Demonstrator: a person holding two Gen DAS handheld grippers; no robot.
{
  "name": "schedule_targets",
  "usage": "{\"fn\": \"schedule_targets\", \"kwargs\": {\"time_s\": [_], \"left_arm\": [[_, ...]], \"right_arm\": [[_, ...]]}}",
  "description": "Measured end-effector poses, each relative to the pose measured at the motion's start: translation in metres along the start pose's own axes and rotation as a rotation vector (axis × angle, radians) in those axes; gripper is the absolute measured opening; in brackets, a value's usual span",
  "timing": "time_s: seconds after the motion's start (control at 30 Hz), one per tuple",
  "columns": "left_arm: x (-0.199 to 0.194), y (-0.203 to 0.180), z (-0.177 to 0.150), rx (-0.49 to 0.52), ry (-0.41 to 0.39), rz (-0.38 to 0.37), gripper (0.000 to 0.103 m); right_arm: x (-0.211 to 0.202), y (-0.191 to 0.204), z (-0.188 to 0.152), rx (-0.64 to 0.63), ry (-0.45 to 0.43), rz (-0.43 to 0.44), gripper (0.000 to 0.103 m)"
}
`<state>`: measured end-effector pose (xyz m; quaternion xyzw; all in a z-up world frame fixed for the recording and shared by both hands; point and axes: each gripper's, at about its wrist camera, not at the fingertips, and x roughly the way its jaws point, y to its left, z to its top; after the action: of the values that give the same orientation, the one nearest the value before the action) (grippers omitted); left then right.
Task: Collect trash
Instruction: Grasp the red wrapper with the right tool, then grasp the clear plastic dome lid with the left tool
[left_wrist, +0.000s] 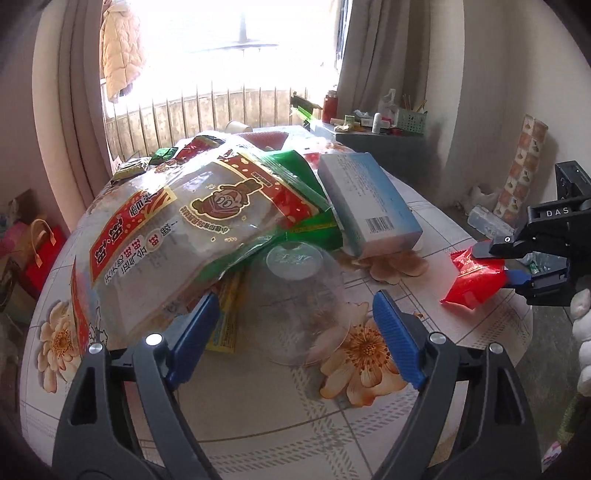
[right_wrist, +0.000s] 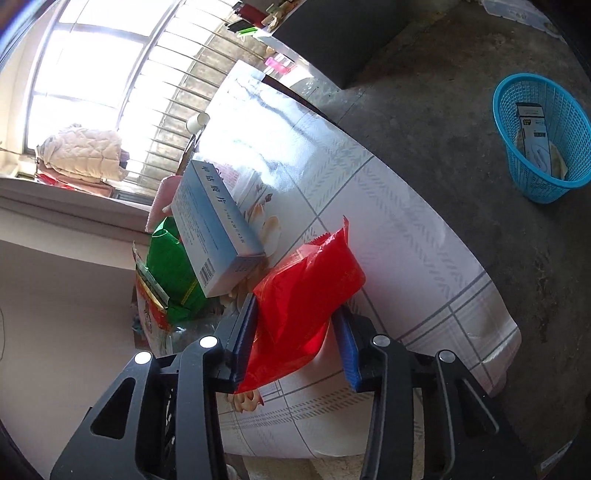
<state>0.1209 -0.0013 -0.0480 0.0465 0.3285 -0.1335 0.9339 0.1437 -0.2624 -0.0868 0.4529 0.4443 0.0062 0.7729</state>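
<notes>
Red packet (right_wrist: 306, 295) between right gripper (right_wrist: 295, 343) fingers (right_wrist: 242, 343).

Around the blue-and-white box (left_wrist: 369, 206) the table (left_wrist: 258, 413) is crowded on one side: a large clear snack bag (left_wrist: 192, 229) and green wrappers (left_wrist: 314, 229) press against it, and an upturned clear plastic cup (left_wrist: 299, 295) lies just below. Bare tablecloth lies open on its other side.
</notes>
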Motion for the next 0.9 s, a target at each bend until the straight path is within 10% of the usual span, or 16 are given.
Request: {"fn": "schedule_targets", "kwargs": {"time_s": [0.47,0.9], "left_arm": [[0.040,-0.015,0.012,-0.006,0.070,0.069,0.070],[0.025,-0.039,0.000,0.041,0.134,-0.085,0.068]], "right_arm": [[0.001,-0.006,0.000,-0.029,0.033,0.053,0.032],[0.000,-0.021,0.001,0.005,0.064,0.105,0.023]]}}
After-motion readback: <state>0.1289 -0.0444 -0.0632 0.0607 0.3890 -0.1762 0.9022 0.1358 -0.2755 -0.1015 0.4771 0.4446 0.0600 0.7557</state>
